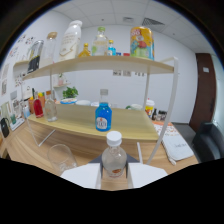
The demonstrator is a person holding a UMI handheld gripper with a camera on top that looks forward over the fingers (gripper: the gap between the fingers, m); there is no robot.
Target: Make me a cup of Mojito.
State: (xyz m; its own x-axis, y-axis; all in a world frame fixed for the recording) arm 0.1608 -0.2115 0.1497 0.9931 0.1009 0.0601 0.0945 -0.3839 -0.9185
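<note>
A clear bottle [114, 159] with a white cap and a red label stands upright between my fingers, filling the gap, and my gripper [114, 176] is shut on it. Its base is hidden. Beyond it, a bottle of blue liquid [103, 116] stands at the front of the lower wooden shelf [75, 122]. An empty clear glass [62, 156] sits on the table just ahead of the left finger [85, 176].
The upper shelf [95, 62] carries a white bottle [71, 40], a clear bottle [100, 42] and a colourful can [141, 42]. A red bottle [38, 107] and a clear one [50, 106] stand at the lower shelf's left. Papers [176, 146] and a dark chair [208, 141] lie to the right.
</note>
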